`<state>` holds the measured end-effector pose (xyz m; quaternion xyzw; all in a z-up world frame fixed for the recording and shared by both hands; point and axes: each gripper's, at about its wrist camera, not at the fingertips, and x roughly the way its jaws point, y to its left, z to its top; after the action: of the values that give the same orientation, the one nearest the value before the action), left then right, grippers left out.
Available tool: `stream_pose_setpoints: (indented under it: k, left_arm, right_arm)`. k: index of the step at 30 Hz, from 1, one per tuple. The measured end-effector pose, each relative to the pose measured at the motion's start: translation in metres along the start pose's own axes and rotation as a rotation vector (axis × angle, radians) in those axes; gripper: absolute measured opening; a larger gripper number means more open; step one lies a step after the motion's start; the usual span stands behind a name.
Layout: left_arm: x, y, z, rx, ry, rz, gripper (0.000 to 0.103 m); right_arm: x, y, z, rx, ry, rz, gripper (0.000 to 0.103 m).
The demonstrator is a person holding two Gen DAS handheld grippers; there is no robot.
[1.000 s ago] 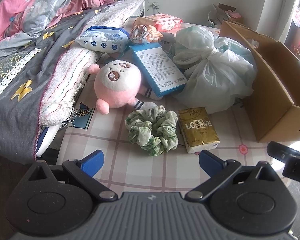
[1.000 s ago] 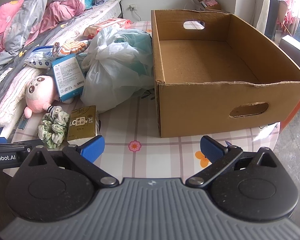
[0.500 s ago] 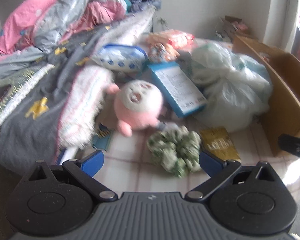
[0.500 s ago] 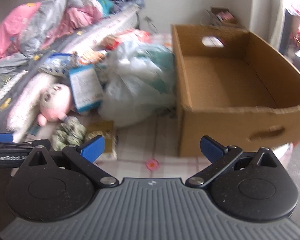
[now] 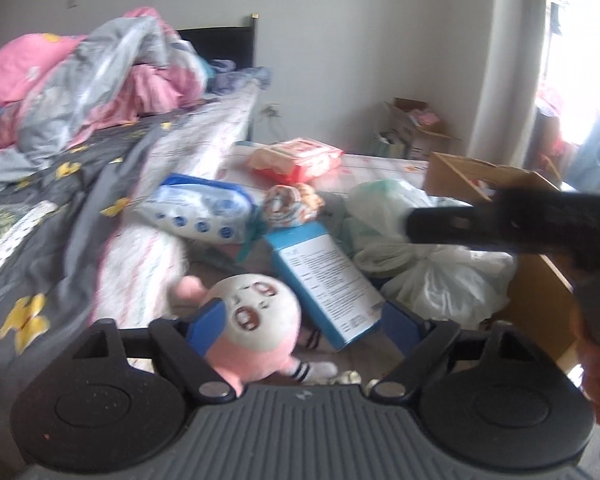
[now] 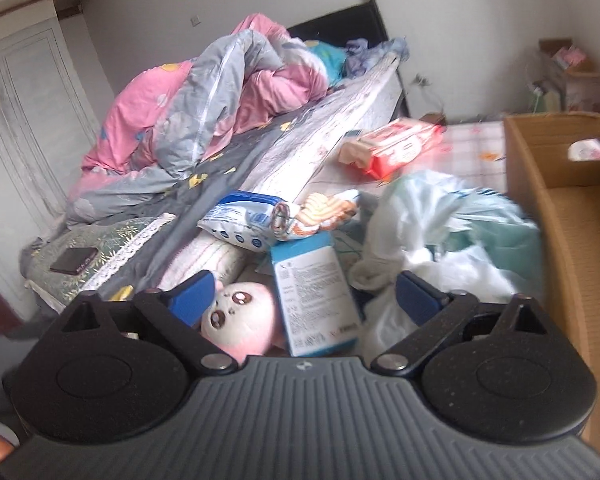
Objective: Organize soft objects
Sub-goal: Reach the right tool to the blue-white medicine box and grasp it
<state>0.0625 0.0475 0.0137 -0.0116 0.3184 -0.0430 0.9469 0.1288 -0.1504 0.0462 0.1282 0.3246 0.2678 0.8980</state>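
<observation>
Cluttered table beside a bed; pink plush toy (image 5: 256,328) near, blue box (image 5: 326,280) just right of it, open cardboard box (image 6: 572,216) far right, likely for sorting; left gripper (image 5: 300,322) and right gripper (image 6: 302,296) both closing, gripping nothing yet, plush between the left's fingers.

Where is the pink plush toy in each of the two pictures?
Left wrist view: the pink plush toy sits low and left of centre, right by the left tongs' left finger.
Right wrist view: the pink plush toy sits low and left of centre, just above the tool body.
Shared landmark: the blue and white box lies just right of it in both.
</observation>
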Motion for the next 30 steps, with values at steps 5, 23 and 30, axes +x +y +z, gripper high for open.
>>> stream_pose_setpoints:
  k: [5, 23, 30]
  left_arm:
    - [0.038, -0.006, 0.011, 0.024, 0.086, -0.104, 0.061]
    - [0.127, -0.012, 0.022, 0.027, 0.318, -0.079, 0.061]
    - [0.117, -0.013, 0.026, 0.037, 0.277, -0.042, 0.057]
  right_arm:
    - [0.061, -0.019, 0.013, 0.109, 0.145, 0.090, 0.053]
    - [0.151, -0.039, 0.004, 0.103, 0.352, -0.017, 0.054]
    - [0.152, -0.044, 0.006, 0.149, 0.364, 0.024, 0.053]
